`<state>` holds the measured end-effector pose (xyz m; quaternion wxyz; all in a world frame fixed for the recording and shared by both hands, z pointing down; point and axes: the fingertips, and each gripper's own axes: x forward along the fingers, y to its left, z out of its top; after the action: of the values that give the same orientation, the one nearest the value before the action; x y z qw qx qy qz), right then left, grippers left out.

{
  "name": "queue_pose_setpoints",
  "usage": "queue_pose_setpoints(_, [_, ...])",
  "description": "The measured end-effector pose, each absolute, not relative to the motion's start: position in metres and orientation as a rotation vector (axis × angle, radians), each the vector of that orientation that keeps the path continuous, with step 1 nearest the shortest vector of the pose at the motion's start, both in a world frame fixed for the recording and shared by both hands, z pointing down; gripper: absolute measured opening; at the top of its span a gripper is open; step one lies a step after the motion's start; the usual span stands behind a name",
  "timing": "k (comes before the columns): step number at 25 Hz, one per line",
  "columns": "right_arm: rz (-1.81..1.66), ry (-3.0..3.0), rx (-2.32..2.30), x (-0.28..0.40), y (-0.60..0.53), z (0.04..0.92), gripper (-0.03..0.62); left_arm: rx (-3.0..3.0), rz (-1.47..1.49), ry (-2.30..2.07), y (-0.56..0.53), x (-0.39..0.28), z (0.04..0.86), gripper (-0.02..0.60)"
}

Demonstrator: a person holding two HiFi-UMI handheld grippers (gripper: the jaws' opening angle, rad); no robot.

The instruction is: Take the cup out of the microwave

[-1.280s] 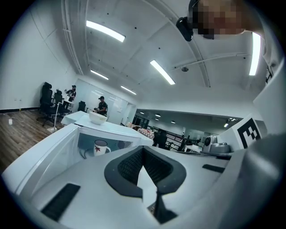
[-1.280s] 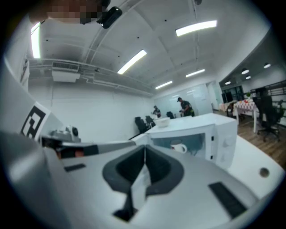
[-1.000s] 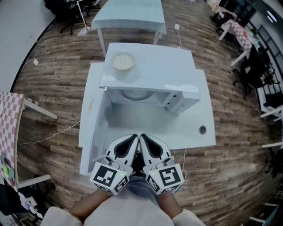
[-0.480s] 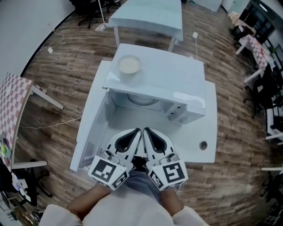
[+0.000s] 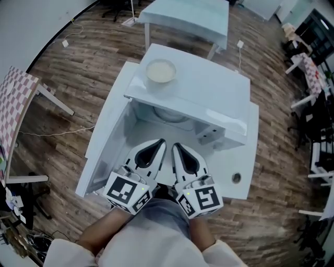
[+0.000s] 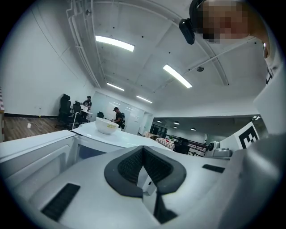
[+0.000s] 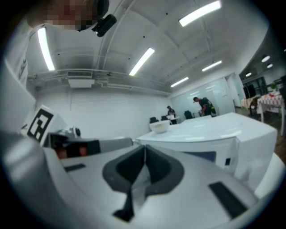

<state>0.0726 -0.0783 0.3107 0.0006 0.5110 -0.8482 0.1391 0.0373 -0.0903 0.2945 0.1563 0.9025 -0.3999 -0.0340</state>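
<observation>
A white bowl-like cup (image 5: 160,70) stands on top of the white microwave (image 5: 209,94), near its back left corner. The same cup shows in the left gripper view (image 6: 107,126) and in the right gripper view (image 7: 159,126). The microwave's door (image 5: 107,136) hangs open to the left, and a glass turntable (image 5: 169,116) shows inside. My left gripper (image 5: 160,142) and right gripper (image 5: 176,146) sit side by side in front of the open cavity, both shut and holding nothing. In its own view each gripper's jaws meet, left (image 6: 143,150) and right (image 7: 144,150).
The microwave stands on a white table (image 5: 245,172) with a cable hole (image 5: 237,178) at the right. A pale table (image 5: 188,13) stands behind it, a checkered table (image 5: 15,104) at the left, and chairs and desks (image 5: 313,62) at the right. Wood floor surrounds them.
Both shut grippers have moved together a little toward the microwave's open front. The head view has swung, so the microwave sits more tilted in the picture.
</observation>
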Motion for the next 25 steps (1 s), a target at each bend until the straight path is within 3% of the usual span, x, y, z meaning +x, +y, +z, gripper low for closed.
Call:
queue_pose_setpoints(13, [0.332,-2.510,1.676,0.085,-0.141,0.379,0.029,2.532,-0.055,-1.224,-0.130,0.023,0.336,0.014])
queue_pose_setpoints(25, [0.302,-2.459,1.789,0.104,-0.181,0.428,0.127,2.553,-0.022,-1.248,-0.160,0.035,0.373,0.014])
